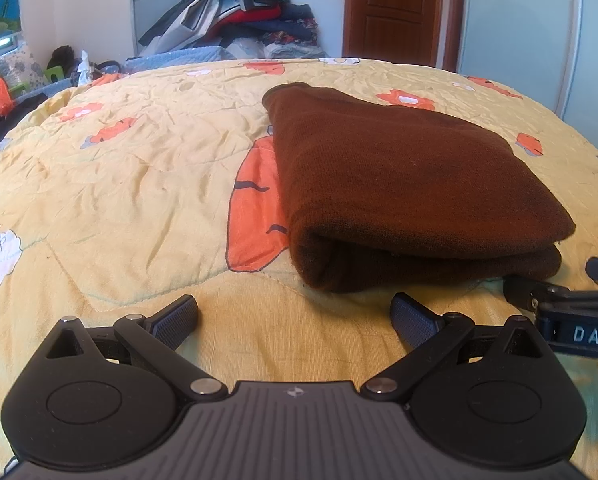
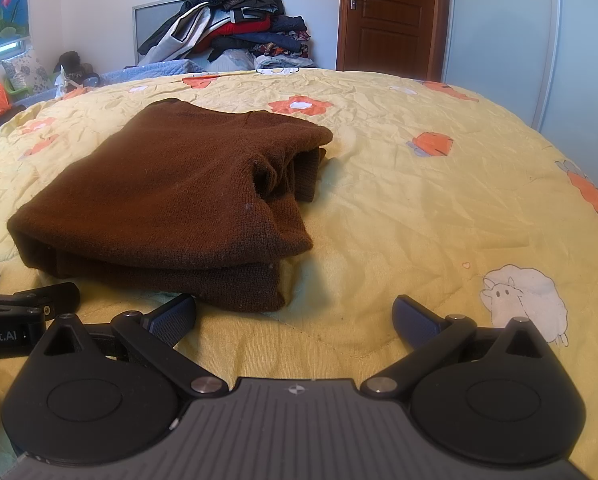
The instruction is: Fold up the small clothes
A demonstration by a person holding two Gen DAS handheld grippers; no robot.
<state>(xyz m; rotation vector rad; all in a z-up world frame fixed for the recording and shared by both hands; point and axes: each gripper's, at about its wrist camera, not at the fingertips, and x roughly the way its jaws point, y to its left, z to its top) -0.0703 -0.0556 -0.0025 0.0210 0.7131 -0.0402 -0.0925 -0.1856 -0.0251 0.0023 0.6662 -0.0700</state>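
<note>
Left gripper [image 1: 295,318] spread wide, empty, low over the quilt [image 1: 139,184]. Right gripper [image 2: 295,318] likewise spread wide, empty, over the same quilt. Just ahead of both, apart from the fingertips: a brown sweater [image 1: 403,184], folded into layers, flat on the quilt; ahead and right of the left gripper, ahead and left of the right one. Grippers side by side, each at the edge of the other's view. Far beyond, past the bed: heaped clothes [image 2: 235,28], a wooden door [image 2: 387,12].
</note>
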